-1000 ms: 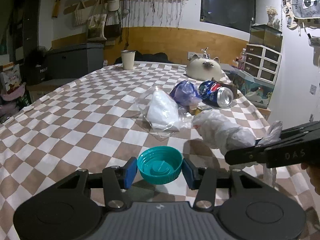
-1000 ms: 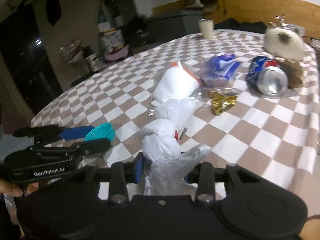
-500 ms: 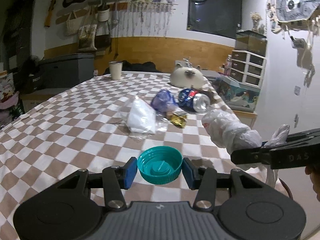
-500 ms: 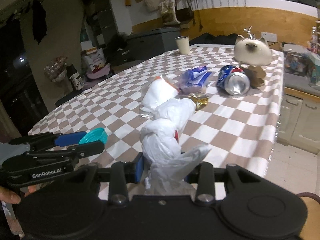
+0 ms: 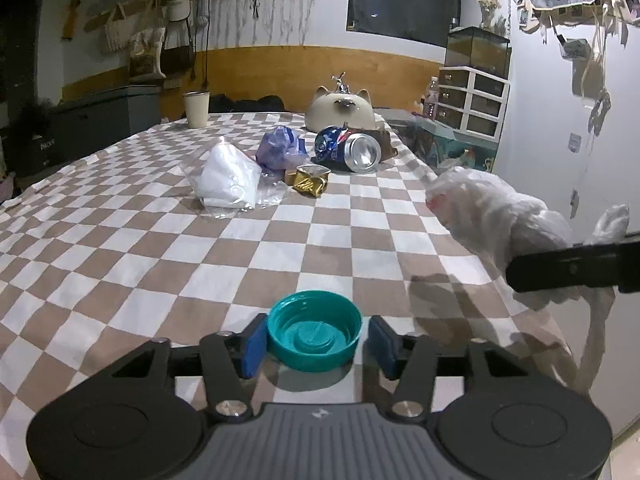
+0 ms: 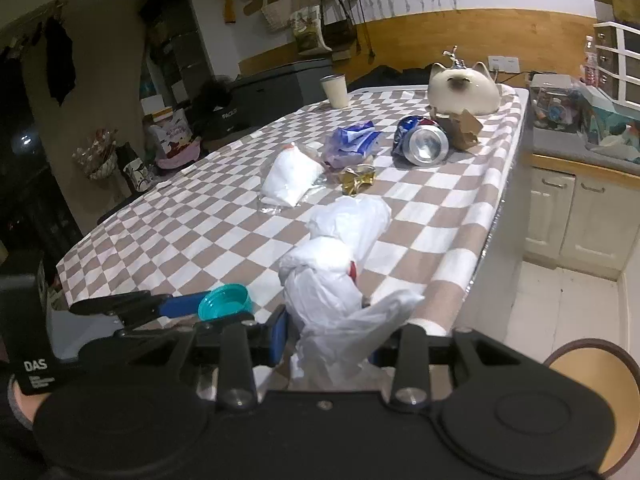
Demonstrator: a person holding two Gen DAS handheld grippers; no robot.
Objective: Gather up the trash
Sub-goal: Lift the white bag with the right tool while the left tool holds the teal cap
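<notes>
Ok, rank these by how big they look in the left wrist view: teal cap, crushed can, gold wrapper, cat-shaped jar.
1. Teal cap, though it is nearest the camera, which inflates it.
2. Cat-shaped jar and crushed can look about alike, so I won't rank them.
3. Gold wrapper, smallest.

Teal cap (image 5: 314, 330) open side up, crumpled white bag (image 6: 332, 276) aloft, crushed can (image 5: 348, 153) on its side
</notes>
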